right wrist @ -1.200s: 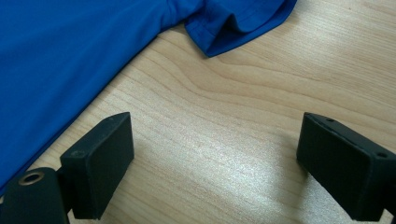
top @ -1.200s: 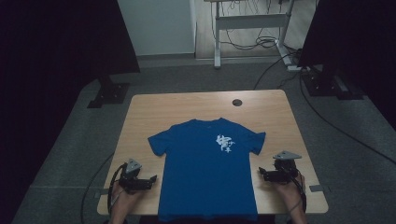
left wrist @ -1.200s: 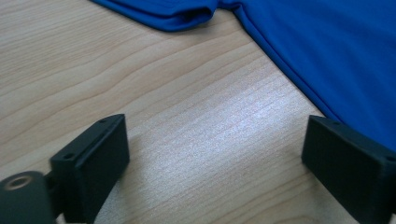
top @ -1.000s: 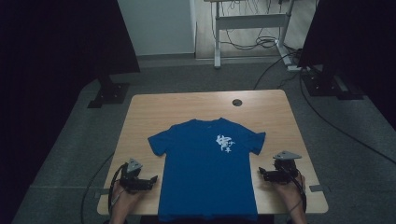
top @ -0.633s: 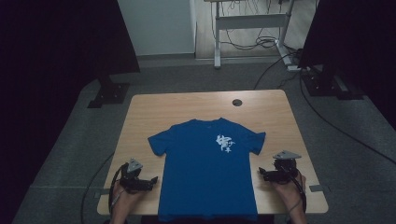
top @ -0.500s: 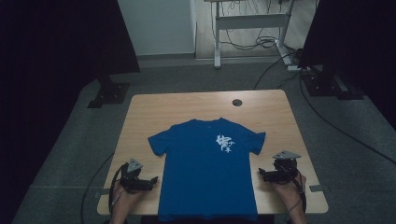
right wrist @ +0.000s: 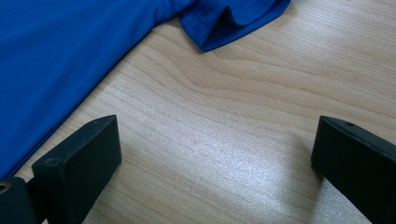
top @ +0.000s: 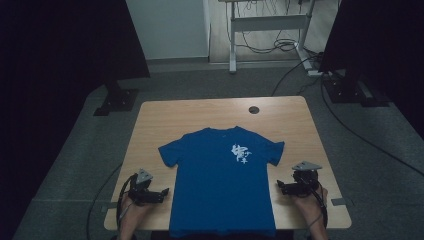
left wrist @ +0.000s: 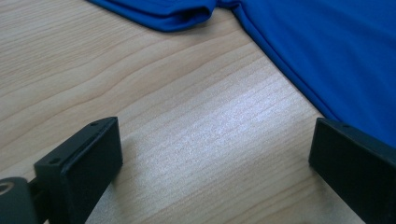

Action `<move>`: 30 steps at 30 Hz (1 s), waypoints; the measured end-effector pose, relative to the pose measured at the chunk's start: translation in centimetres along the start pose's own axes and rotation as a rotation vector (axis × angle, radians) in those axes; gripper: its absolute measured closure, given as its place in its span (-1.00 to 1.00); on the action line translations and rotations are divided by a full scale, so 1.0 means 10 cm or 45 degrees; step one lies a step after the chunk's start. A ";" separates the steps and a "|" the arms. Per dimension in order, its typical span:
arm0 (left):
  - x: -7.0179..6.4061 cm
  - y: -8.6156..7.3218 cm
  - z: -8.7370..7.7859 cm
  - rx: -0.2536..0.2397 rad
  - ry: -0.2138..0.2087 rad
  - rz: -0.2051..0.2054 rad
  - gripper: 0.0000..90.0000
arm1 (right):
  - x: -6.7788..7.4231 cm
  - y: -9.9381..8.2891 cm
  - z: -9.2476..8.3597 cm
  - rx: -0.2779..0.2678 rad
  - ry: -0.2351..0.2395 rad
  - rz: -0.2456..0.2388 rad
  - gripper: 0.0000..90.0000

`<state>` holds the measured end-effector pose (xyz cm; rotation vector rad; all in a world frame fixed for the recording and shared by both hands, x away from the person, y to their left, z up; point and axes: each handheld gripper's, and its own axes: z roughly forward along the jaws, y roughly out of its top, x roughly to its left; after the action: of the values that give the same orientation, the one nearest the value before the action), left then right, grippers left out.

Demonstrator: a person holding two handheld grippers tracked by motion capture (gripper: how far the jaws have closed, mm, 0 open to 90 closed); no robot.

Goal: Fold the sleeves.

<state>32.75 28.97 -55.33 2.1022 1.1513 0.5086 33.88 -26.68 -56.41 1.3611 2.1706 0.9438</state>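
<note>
Shirt point(top: 222, 185) flat on table point(top: 200, 112); L gripper point(top: 162, 192) & R gripper point(top: 281, 187), jaws wide, R's just opened, nothing between; pinch side hems evenly, single layer, lift together.

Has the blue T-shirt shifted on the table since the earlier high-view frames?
No. The blue T-shirt lies flat as before, its collar the same way short of the table's round hole.

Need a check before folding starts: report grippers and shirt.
Left gripper and right gripper open, right's jaws just widened, nothing between. Blue T-shirt flat on table, untouched. Nothing in the way.
</note>
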 end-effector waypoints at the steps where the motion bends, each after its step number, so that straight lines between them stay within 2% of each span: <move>1: 0.00 0.01 0.00 -0.004 -0.001 -0.001 -0.94 | 0.00 0.00 0.00 0.000 0.000 0.000 -0.97; 10: 0.05 0.13 -0.02 -0.044 -0.030 -0.007 -0.92 | 0.00 0.00 0.00 0.000 0.000 0.000 -0.97; 14: 0.07 0.20 -0.01 -0.047 -0.019 0.002 -0.92 | 0.00 0.00 0.00 -0.001 -0.001 0.001 -0.97; 22: 0.15 0.35 0.05 -0.086 -0.015 -0.030 -0.92 | 0.00 0.00 0.00 -0.001 -0.001 0.002 -0.97; 30: 0.20 0.44 0.12 -0.093 -0.002 -0.034 -0.92 | 0.00 0.00 0.00 -0.001 -0.001 0.002 -0.97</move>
<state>37.20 28.55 -52.96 2.0221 1.1415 0.5288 33.88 -26.70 -56.41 1.3626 2.1692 0.9443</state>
